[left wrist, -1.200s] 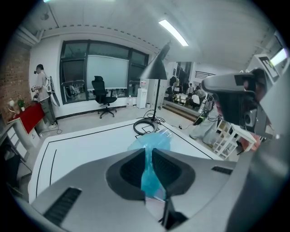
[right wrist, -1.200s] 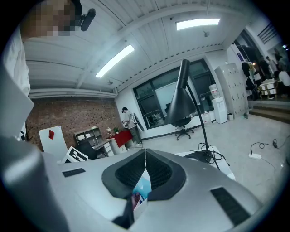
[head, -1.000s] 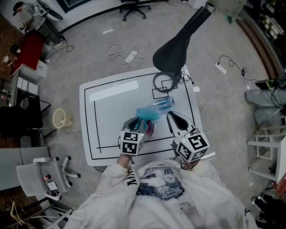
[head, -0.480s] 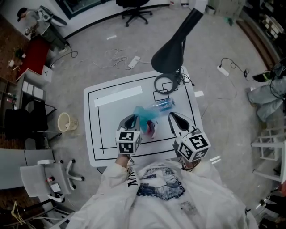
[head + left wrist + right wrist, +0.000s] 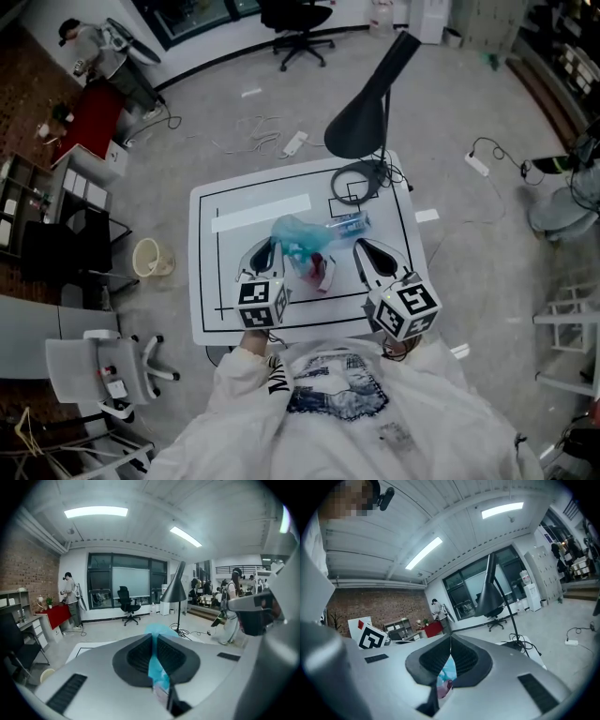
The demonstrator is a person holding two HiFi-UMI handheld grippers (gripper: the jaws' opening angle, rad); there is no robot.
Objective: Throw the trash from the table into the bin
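Note:
My left gripper (image 5: 265, 249) is shut on a crumpled blue plastic bag (image 5: 295, 234), and the bag hangs above the white table (image 5: 211, 281). In the left gripper view the blue bag (image 5: 155, 665) is pinched between the closed jaws of the left gripper (image 5: 154, 638). A red-and-white wrapper (image 5: 321, 273) lies on the table just below the bag. A clear plastic bottle (image 5: 349, 225) lies further back. My right gripper (image 5: 362, 249) is shut and empty, to the right of the wrapper; in its own view the right gripper (image 5: 450, 639) shows its jaws meeting. The small beige bin (image 5: 148, 257) stands on the floor, left of the table.
A black lamp (image 5: 362, 117) rises from the table's far right corner, with coiled cable (image 5: 354, 178) at its base. Office chairs (image 5: 98, 361) and shelves (image 5: 56, 244) stand to the left beyond the bin. Cables and a power strip (image 5: 294, 142) lie on the floor behind.
My left gripper has risen with the blue bag, lifting it off the table. The right gripper has hardly moved.

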